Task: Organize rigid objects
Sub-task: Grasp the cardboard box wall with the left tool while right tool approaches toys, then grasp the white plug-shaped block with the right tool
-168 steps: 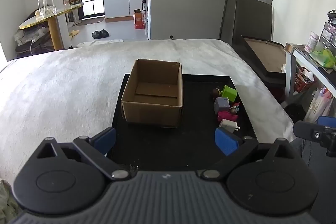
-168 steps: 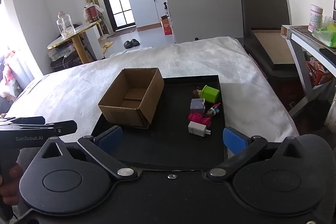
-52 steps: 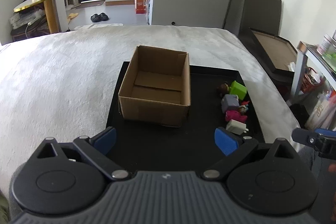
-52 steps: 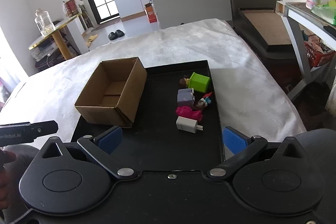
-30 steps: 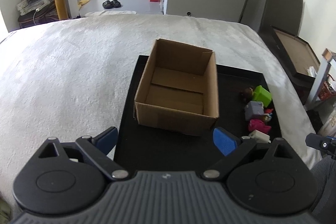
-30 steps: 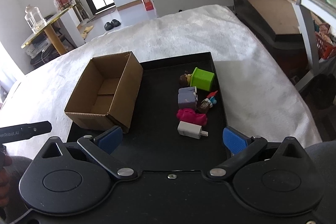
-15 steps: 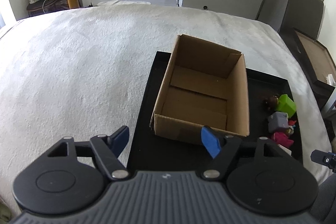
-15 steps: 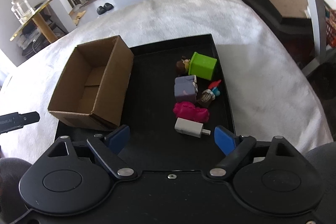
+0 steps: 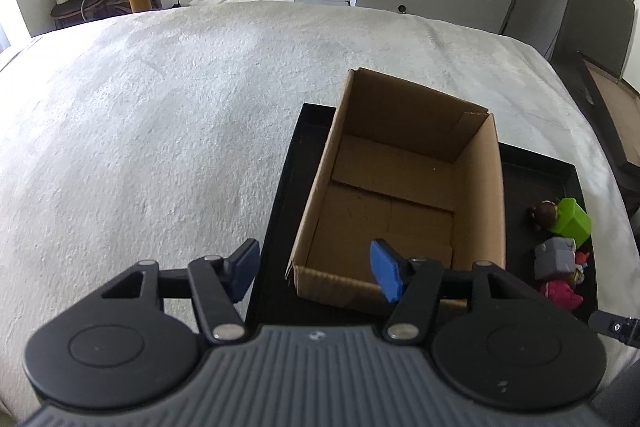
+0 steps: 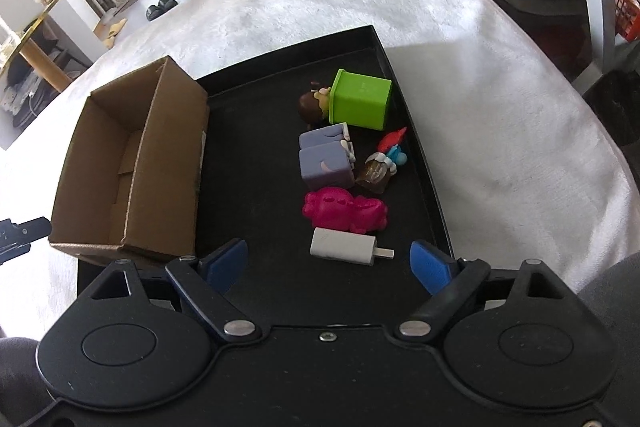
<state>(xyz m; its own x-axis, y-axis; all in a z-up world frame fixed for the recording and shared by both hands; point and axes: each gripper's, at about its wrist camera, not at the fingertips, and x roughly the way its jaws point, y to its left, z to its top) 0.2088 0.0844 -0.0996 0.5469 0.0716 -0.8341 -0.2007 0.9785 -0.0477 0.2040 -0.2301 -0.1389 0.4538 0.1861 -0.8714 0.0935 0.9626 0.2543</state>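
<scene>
Five toys (image 10: 345, 215) beside cardboard box (image 10: 132, 163), black tray (image 10: 264, 131)

The left gripper (image 9: 314, 275) has moved forward and left, its jaws narrowed but still apart, now straddling the near left corner of the box (image 9: 404, 187). The right gripper (image 10: 330, 265) has come closer over the tray (image 10: 260, 155), jaws slightly narrowed, the white plug (image 10: 344, 246) now just ahead between them
</scene>
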